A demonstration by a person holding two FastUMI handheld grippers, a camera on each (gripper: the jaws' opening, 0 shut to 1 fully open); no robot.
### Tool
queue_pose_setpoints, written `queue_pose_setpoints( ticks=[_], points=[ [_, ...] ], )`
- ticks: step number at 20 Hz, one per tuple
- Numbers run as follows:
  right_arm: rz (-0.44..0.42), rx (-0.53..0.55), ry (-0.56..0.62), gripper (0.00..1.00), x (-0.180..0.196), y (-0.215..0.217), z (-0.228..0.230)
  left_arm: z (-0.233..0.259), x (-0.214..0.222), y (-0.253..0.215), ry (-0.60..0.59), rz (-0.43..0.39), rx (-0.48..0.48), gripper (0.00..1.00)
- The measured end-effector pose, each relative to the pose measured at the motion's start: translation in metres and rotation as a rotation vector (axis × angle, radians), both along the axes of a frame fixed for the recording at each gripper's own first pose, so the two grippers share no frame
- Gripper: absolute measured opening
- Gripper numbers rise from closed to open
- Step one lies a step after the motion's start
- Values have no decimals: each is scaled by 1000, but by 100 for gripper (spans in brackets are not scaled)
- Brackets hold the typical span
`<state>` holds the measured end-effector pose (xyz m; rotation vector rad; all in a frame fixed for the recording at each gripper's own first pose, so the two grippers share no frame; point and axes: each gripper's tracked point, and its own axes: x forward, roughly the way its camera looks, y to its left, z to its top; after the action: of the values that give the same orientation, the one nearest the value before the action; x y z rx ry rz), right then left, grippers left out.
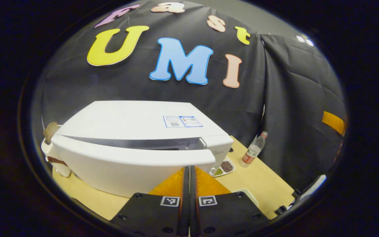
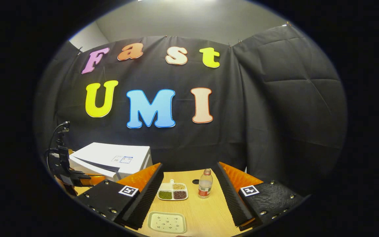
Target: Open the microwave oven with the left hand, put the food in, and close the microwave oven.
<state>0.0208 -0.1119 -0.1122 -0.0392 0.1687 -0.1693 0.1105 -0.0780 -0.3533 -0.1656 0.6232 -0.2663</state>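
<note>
The white microwave (image 1: 137, 121) stands on the wooden table (image 1: 262, 174), and its door (image 1: 127, 164) looks slightly ajar, with a grey gap along its top. My left gripper (image 1: 189, 168) is shut, its fingers pressed together with the tips right under the door's right end. In the right gripper view the microwave (image 2: 110, 159) is at the left, with the left gripper (image 2: 74, 177) at its front. The food, a divided white dish of beans (image 2: 173, 192), lies on the table ahead of my open right gripper (image 2: 189, 164). The dish (image 1: 224, 167) also shows to the right of the microwave.
A clear water bottle (image 2: 204, 188) with a red label stands right of the dish. A pale square plate (image 2: 167, 222) lies near the table's front edge. A white object with a brown strap (image 1: 56, 161) sits left of the microwave. Black cloth walls close the back and right.
</note>
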Motion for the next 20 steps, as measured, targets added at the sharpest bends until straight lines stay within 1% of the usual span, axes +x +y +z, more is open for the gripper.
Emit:
queue_pose_setpoints(
  ticks=[4,6,8,11,13,17,18,19,20],
  points=[
    [2,4,-1,97,3,0,1,-4,13,-1,14,0,21,7],
    [2,32,16,97,6,1,-4,-6,21,-2,17,6,18,7],
    [-2,34,22,97,9,-2,-6,-8,21,-6,25,3,4,7],
    [3,25,22,97,10,-1,-9,-8,22,-5,5,-11,66,7],
    [7,24,29,97,12,0,-11,-9,24,-3,-4,-1,87,7],
    [26,27,37,97,17,5,-13,-12,28,-3,-4,23,70,7],
    [34,26,36,97,18,6,-13,-12,37,6,-11,53,108,7],
    [42,26,40,97,20,8,-14,-18,36,1,24,45,83,4],
    [49,24,42,97,22,10,-15,-16,33,0,10,41,86,7]
  ],
)
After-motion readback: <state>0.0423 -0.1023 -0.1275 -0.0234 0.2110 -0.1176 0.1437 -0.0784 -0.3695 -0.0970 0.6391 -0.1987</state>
